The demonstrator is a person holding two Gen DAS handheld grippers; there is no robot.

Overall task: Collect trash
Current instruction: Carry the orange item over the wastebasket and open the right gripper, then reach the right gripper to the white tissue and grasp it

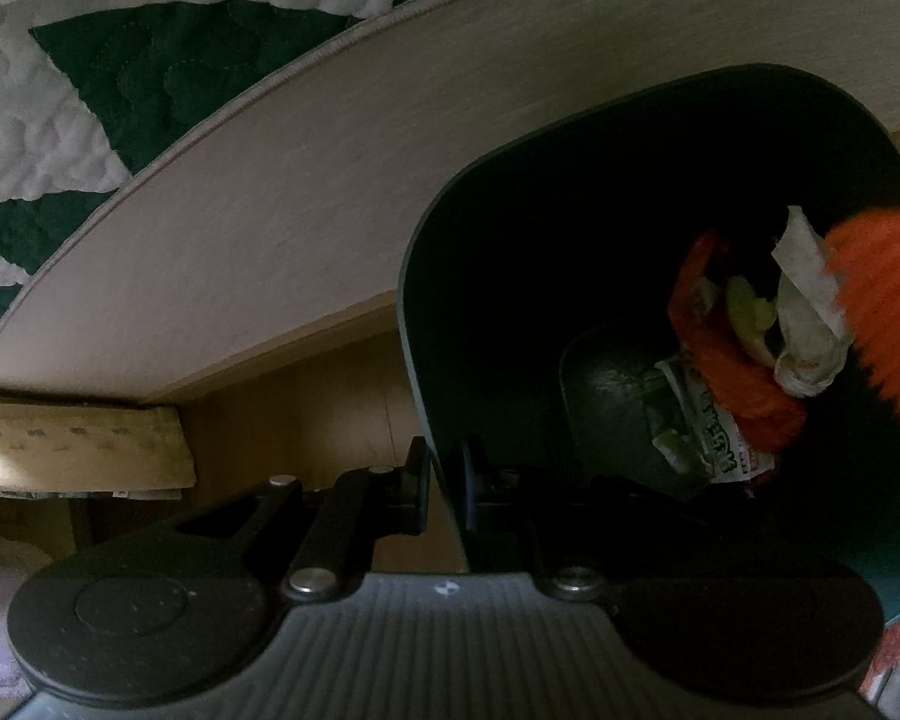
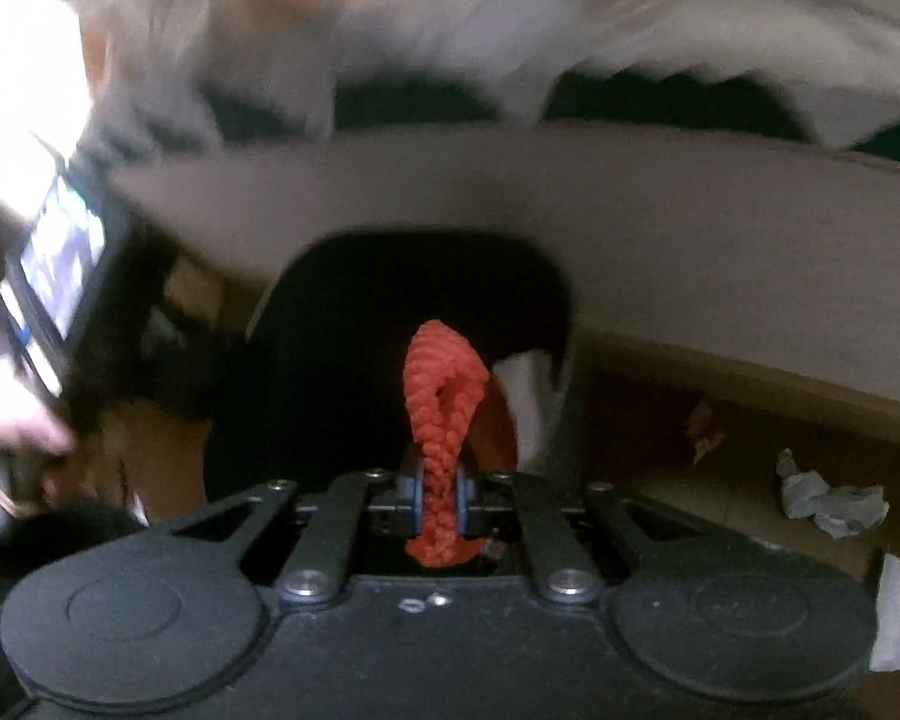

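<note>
My left gripper [image 1: 444, 480] is shut on the rim of a dark green trash bin [image 1: 426, 276] and holds it tilted beside a bed. Inside the bin lie a printed wrapper [image 1: 714, 432], crumpled white paper [image 1: 804, 312] and orange material. My right gripper [image 2: 438, 495] is shut on a piece of orange knitted netting [image 2: 441, 396] and holds it over the bin's mouth [image 2: 342, 360]. The netting also shows at the right edge of the left wrist view [image 1: 882, 312].
A beige bed side [image 1: 258, 222] with a green-and-white quilt [image 1: 90, 72] runs behind the bin. Crumpled grey paper [image 2: 828, 495] and a small scrap [image 2: 705, 435] lie on the wooden floor at the right. A cardboard piece [image 1: 78, 450] lies under the bed.
</note>
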